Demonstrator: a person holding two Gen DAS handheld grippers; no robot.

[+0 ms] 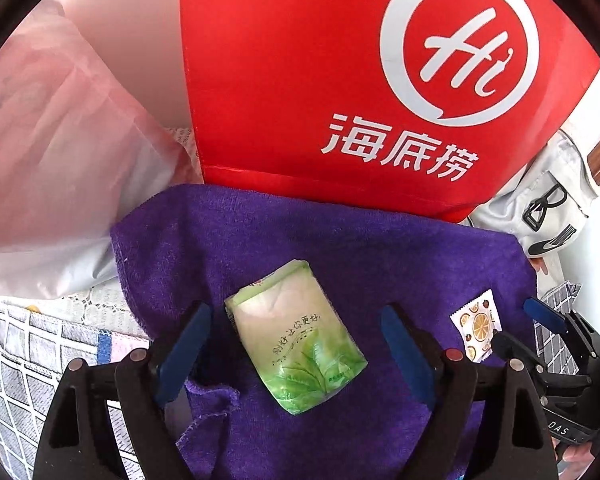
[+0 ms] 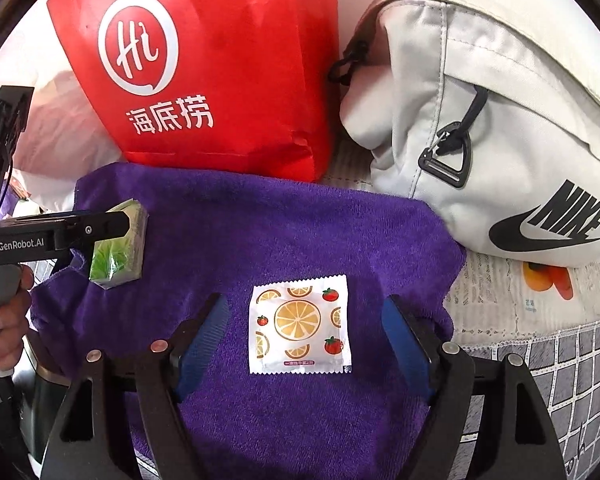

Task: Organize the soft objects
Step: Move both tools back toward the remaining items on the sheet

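A purple towel [image 1: 340, 240] [image 2: 280, 232] lies spread on the table. On it lie a green tissue pack [image 1: 296, 340] [image 2: 120, 246] and a white sachet printed with orange slices [image 2: 299, 324] [image 1: 478, 324]. My left gripper [image 1: 296, 344] is open, its blue pads on either side of the tissue pack, apart from it. My right gripper [image 2: 306, 340] is open, its pads on either side of the sachet, apart from it. The left gripper's body [image 2: 40, 236] shows in the right wrist view beside the tissue pack. The right gripper's blue fingertips [image 1: 544, 314] show at the right in the left wrist view.
A red bag with a white logo [image 1: 360, 80] [image 2: 204, 72] stands just behind the towel. A grey Nike bag [image 2: 500, 120] [image 1: 548, 208] lies at the right. A translucent plastic bag [image 1: 60, 160] lies at the left. A checked cloth [image 1: 28, 360] [image 2: 572, 380] covers the table.
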